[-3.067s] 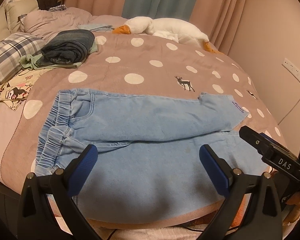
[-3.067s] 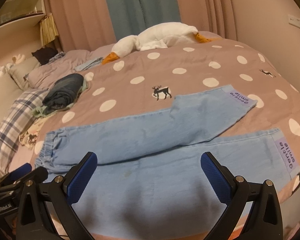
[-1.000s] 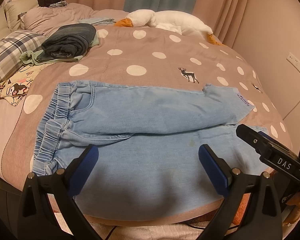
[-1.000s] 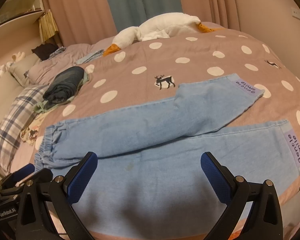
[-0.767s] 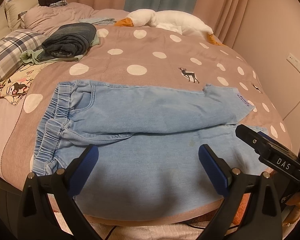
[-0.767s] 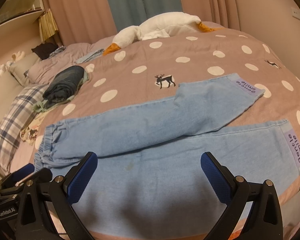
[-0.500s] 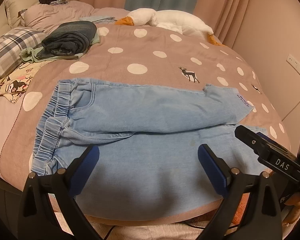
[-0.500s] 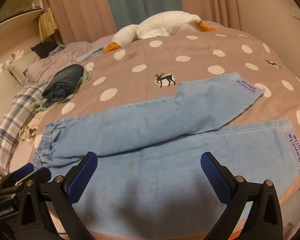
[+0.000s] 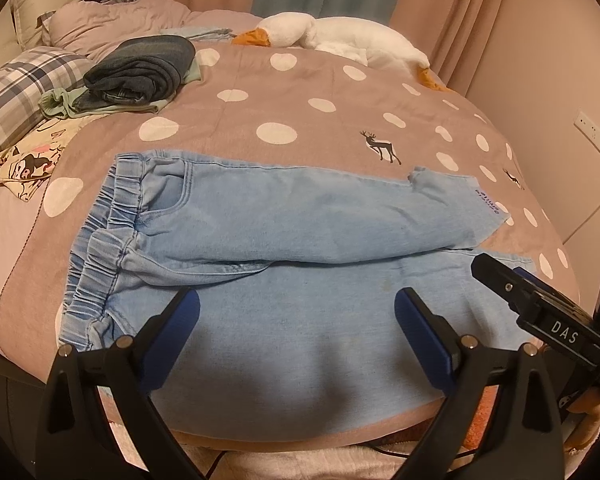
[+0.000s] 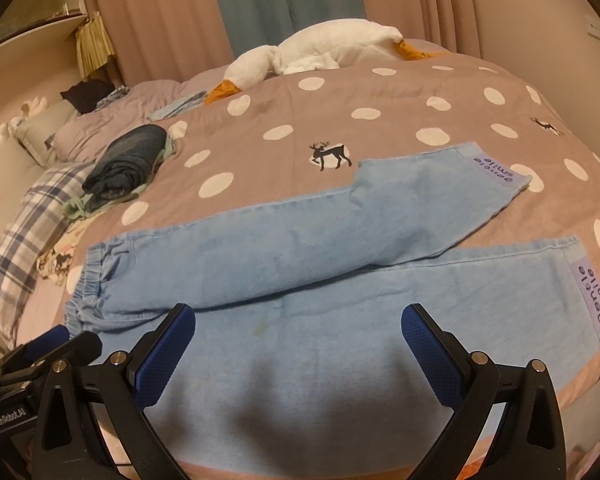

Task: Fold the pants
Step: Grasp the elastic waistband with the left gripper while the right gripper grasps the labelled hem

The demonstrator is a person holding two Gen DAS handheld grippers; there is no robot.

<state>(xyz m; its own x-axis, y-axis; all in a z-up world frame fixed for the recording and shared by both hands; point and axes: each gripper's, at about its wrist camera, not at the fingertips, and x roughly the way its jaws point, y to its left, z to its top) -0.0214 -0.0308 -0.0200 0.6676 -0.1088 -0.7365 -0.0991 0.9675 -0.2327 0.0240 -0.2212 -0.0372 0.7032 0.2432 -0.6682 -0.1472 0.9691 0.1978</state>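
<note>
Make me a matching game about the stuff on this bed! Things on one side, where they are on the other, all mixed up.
Things:
1. light blue pants
2. white goose plushie
3. dark folded jeans
4. plaid pillow

Places:
A. at the bed's far end, by the curtains
B. at the left edge of the bed
C. spread flat at the near edge, right ahead of both tongs
D. on a pale green garment, next to the plaid pillow

Pairs: 1-C, 2-A, 3-D, 4-B
</note>
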